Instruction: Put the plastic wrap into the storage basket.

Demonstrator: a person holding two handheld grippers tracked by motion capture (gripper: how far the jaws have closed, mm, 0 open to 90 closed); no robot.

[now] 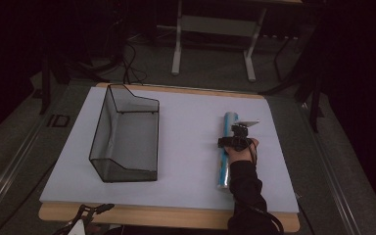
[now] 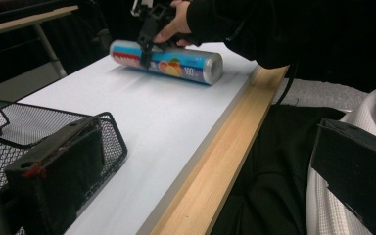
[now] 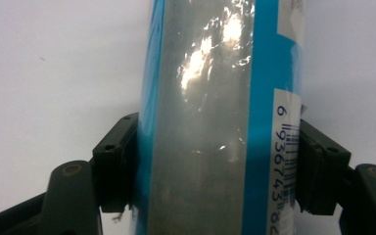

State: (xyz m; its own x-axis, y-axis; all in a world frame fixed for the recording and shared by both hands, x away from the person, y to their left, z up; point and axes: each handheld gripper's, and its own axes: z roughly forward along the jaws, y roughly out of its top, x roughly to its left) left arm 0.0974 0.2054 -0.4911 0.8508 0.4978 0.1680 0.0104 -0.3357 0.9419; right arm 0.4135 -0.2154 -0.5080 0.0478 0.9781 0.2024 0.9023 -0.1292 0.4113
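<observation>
Overhead: roll of plastic wrap lying lengthwise near the right edge of the tabletop, right gripper set across its middle, probably for a balanced lift. Wire mesh basket toward the left edge, well apart, empty. Left gripper low by the front edge.

Left gripper view: own jaws spread wide, holding nothing, beside the basket's corner.

Right gripper view: jaws pressed against both sides of the roll, clamped.

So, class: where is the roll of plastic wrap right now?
In the high view the roll of plastic wrap lies on the white mat's right side, right of the wire basket, clamped by the right tool.
</observation>
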